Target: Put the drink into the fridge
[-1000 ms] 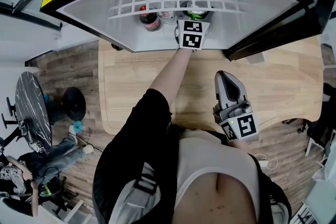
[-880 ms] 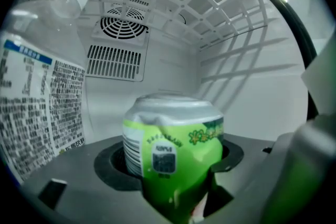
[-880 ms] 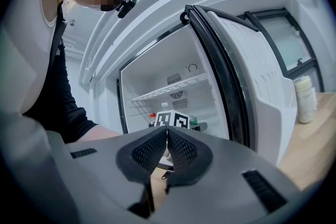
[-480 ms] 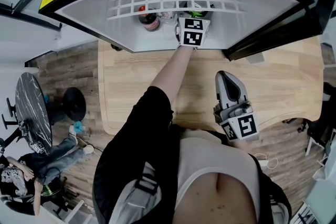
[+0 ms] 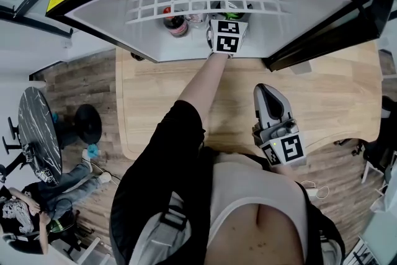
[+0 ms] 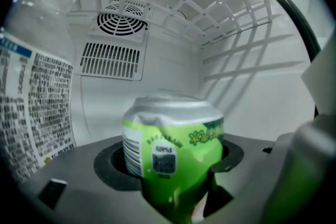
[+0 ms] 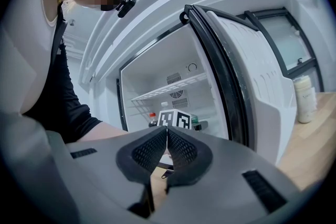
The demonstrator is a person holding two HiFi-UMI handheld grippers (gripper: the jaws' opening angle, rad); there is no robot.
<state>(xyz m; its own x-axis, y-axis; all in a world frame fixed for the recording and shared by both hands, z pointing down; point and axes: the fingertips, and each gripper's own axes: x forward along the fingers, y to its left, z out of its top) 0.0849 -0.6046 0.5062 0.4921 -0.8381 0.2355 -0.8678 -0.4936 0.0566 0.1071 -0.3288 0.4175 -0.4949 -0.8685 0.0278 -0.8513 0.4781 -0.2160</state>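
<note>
A dented green drink can (image 6: 173,149) is clamped between the jaws of my left gripper (image 6: 176,186), which is shut on it. In the head view this gripper (image 5: 228,14) reaches into the open fridge (image 5: 99,6) below a white wire shelf, and the can's (image 5: 233,8) top shows just beyond the marker cube. My right gripper (image 5: 270,100) hangs over the wooden table (image 5: 155,96) near my body, with its jaws (image 7: 167,136) shut on nothing.
Inside the fridge, a clear water bottle (image 6: 37,76) stands close to the left of the can and a red-capped cola bottle (image 5: 175,20) further left. The fridge door (image 7: 252,86) stands open at the right. A white bottle (image 7: 304,98) sits on the table.
My left gripper has edged slightly deeper into the fridge with the can. The right gripper has stayed put.
</note>
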